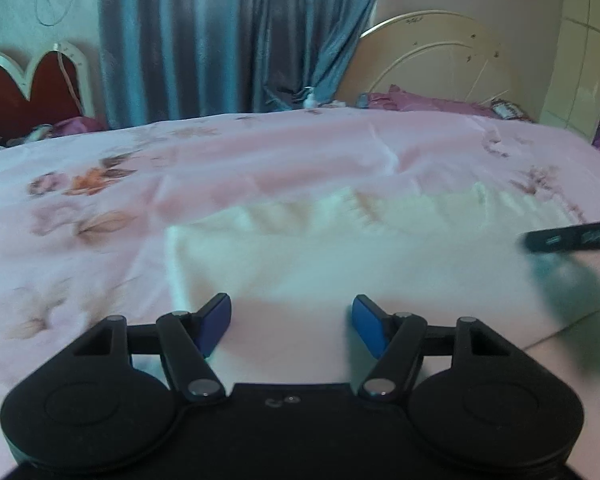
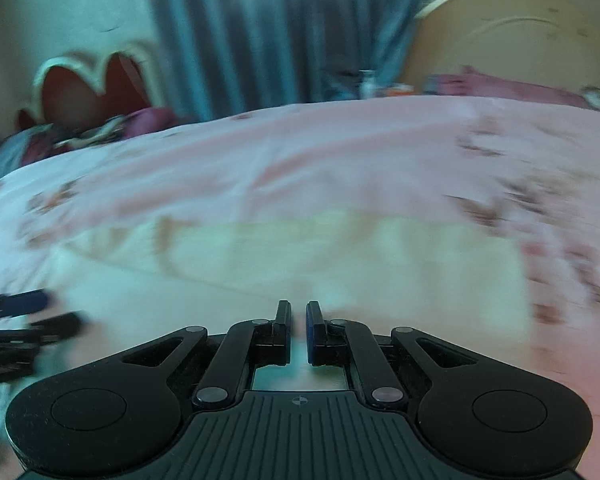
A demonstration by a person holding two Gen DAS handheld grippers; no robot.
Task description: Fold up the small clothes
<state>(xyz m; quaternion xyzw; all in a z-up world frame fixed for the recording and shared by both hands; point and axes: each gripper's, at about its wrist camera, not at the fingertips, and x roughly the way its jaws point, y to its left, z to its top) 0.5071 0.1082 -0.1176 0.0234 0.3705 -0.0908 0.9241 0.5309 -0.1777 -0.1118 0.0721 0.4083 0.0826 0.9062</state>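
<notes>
A small pale white-and-yellowish garment (image 1: 340, 248) lies flat on a pink floral bedsheet (image 1: 100, 184); its far part has faint stripes. My left gripper (image 1: 291, 320) is open, its blue-padded jaws wide apart just above the garment's near edge. The right gripper's finger shows as a black bar at the right edge (image 1: 572, 238). In the right wrist view the same garment (image 2: 340, 252) lies ahead, blurred. My right gripper (image 2: 298, 322) has its jaws nearly closed with a thin gap; whether cloth is pinched I cannot tell. The left gripper (image 2: 20, 320) shows at the left edge.
The bed fills both views. Blue-grey curtains (image 1: 220, 40) hang behind it. A red heart-shaped headboard (image 1: 32, 84) stands at the far left, a cream headboard (image 1: 432, 56) and purple pillows (image 1: 420, 100) at the far right.
</notes>
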